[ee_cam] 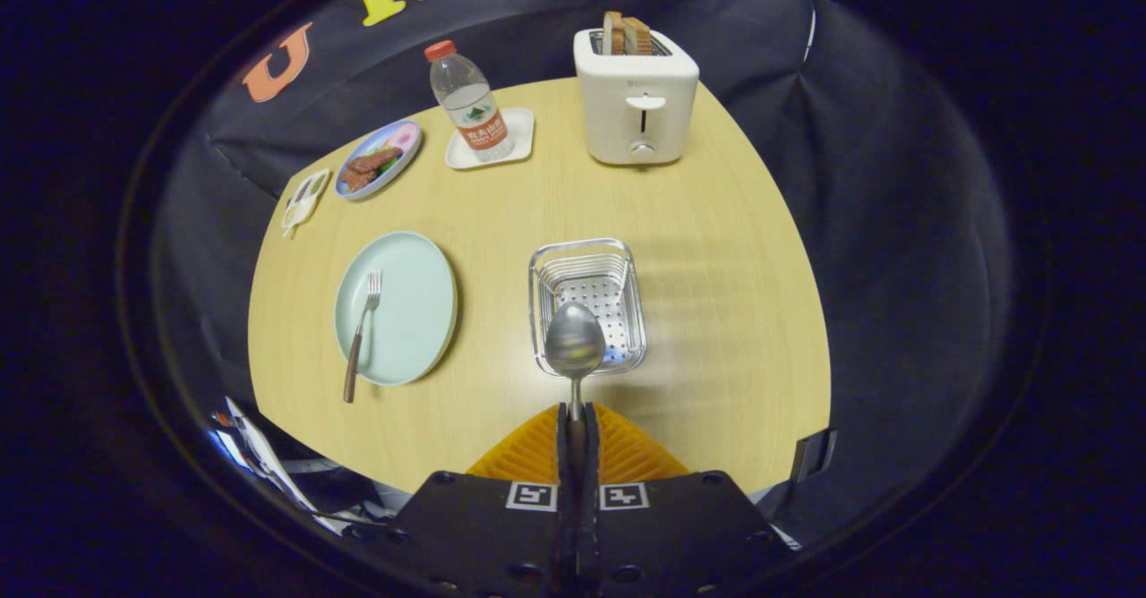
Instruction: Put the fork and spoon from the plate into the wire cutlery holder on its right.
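Spoon held over the wire holder, fork left on the plate.

Jaws (577,423) closed tight on the spoon (576,340) handle; its long axis runs straight ahead, bowl hanging over the near rim of the wire cutlery holder (627,262), just beyond the fingers. Drop looks close, likely needs a bit more forward. One fork (362,334) lies lengthwise on the plate (416,311), left of the holder. Counts: one spoon, one fork, one holder, all on the surface (716,311).

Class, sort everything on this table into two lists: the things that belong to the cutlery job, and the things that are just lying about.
Belongs to the job:
spoon, clamped in the gripper
fork, on the green plate
wire cutlery holder

Just lying about:
toaster holding bread
water bottle on a white coaster
plate of food
small white dish
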Demonstrator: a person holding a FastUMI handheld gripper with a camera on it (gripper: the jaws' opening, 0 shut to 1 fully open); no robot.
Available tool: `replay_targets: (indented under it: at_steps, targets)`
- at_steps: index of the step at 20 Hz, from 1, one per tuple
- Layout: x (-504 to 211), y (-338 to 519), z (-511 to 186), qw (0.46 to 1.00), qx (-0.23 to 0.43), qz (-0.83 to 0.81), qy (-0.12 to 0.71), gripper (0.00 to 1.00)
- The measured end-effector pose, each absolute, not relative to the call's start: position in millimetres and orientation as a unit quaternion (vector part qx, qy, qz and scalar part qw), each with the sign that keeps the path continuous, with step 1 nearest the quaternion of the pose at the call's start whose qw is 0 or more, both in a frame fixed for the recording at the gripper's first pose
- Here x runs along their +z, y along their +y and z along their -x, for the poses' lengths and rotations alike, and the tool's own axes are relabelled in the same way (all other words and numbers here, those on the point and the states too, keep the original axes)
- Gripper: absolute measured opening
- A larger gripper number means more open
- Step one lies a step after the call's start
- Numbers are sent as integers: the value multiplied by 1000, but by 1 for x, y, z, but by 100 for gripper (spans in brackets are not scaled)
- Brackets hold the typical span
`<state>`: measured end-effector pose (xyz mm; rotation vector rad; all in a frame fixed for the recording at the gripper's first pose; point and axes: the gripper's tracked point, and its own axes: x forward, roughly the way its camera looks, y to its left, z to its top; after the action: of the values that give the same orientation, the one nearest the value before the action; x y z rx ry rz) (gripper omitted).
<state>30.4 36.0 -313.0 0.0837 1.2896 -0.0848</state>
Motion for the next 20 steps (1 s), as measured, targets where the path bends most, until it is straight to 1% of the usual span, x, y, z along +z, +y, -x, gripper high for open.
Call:
replay_targets:
  at_steps: [2,5,6,8,12,14,20]
  targets:
    - [-313,31,-39,794,-50,-30,604,3]
    - [-318,26,-43,772,-57,-25,632,2]
    - [-321,24,-43,760,-60,-26,646,5]
    - [-320,24,-50,752,-65,-36,654,5]
    - [-317,20,-59,758,-76,-27,647,5]
    - [-316,23,-62,762,-70,-28,643,7]
    - [-306,35,-72,789,-47,-13,612,9]
